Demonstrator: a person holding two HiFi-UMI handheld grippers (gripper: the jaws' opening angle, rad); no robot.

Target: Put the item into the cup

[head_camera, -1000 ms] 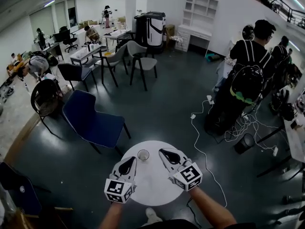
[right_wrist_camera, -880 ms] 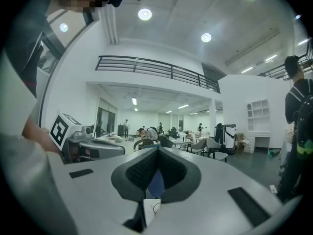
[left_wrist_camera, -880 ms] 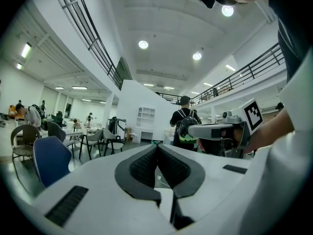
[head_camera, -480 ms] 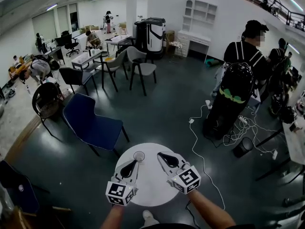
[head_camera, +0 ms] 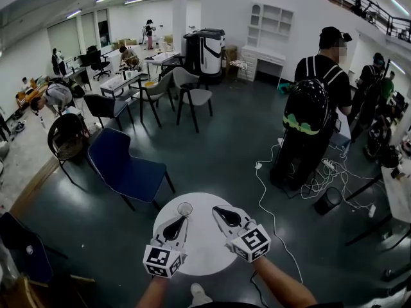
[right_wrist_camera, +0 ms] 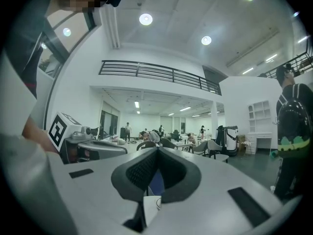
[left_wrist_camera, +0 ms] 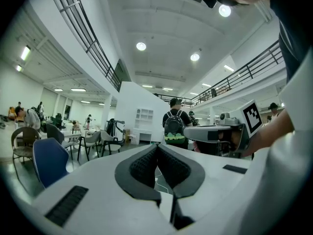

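Low in the frame, left gripper [head_camera: 179, 221] and right gripper [head_camera: 218, 210] hover above the table [head_camera: 205, 252] beside the cup [head_camera: 185, 208], jaws closed, empty.

White shells, black ribbed jaws, square-marker cubes [head_camera: 162, 260] — left tool [head_camera: 180, 218] and right tool [head_camera: 216, 209] alike.

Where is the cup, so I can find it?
Find the round white table low in the head view. The cup stands at its far edge, just past the tip of the left tool. It is small, pale, the only thing standing there.
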